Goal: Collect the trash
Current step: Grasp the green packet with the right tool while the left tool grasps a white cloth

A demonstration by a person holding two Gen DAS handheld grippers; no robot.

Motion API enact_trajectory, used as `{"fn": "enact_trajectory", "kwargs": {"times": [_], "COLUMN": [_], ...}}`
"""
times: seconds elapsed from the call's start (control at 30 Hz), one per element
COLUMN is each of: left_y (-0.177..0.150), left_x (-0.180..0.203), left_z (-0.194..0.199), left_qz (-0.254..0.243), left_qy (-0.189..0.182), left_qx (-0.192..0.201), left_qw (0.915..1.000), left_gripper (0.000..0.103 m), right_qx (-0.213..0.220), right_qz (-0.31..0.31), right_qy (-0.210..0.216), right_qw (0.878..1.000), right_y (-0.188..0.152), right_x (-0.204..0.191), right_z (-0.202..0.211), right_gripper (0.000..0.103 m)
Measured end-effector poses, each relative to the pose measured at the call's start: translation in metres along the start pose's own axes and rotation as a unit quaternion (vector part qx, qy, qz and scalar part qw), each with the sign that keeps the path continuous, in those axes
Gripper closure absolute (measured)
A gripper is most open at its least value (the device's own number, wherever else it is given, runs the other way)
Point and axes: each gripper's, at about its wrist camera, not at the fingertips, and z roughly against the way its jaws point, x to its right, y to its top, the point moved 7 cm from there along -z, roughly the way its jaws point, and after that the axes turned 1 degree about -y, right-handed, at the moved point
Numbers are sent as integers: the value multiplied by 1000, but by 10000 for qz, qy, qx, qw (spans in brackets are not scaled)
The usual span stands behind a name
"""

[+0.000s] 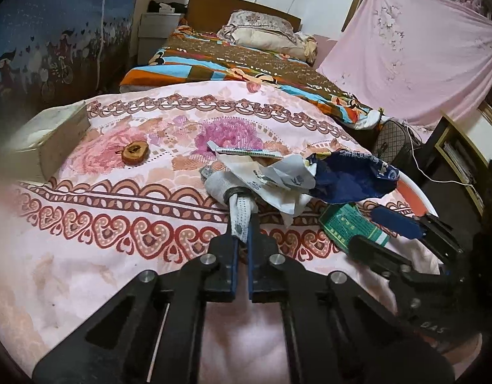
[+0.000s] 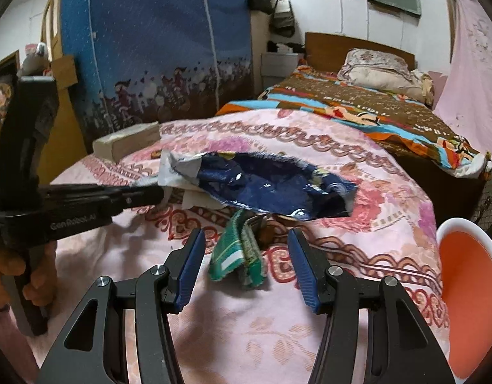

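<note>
Pickup was the step in hand: the left gripper [image 1: 242,224] pinched a white wrapper [image 1: 242,214] on the bedcover [image 1: 117,217], the right gripper [image 2: 246,249] stood half open around a green packet [image 2: 237,256], needing closure, then the bin [image 2: 463,275].

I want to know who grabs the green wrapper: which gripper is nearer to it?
Right. The right gripper is open with its fingers either side of the green wrapper; the left gripper is shut on white paper trash beside it.
</note>
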Motion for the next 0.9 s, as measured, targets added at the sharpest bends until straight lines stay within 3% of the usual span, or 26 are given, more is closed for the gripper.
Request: {"fn": "enact_trajectory", "kwargs": {"times": [0.1, 0.17, 0.37, 0.53, 0.9], "left_y": [-2, -3, -7, -10, -6], "left_x": [2, 2, 2, 1, 20], "left_z": [4, 9, 25, 42, 67], "left_qz": [-51, -73, -97, -84, -506], "left_qy": [25, 31, 94, 148, 116], "left_qx": [33, 74, 307, 652, 1401], "left_qw": [10000, 9999, 9994, 9977, 9888], "left_gripper": [103, 103, 103, 103, 103], "right_qx": [-134, -176, -166, -40, 1033], "right_qz": [37, 40, 125, 371, 436], "right_qy": [-52, -57, 51, 170, 181], "right_qw": [9999, 9998, 9998, 9992, 9935], "right_y": [-2, -3, -6, -6, 8], "right_x": [-2, -2, -8, -20, -24], "right_z": [-6, -8, -7, 0, 38], "right_gripper": [53, 74, 95, 97, 98]}}
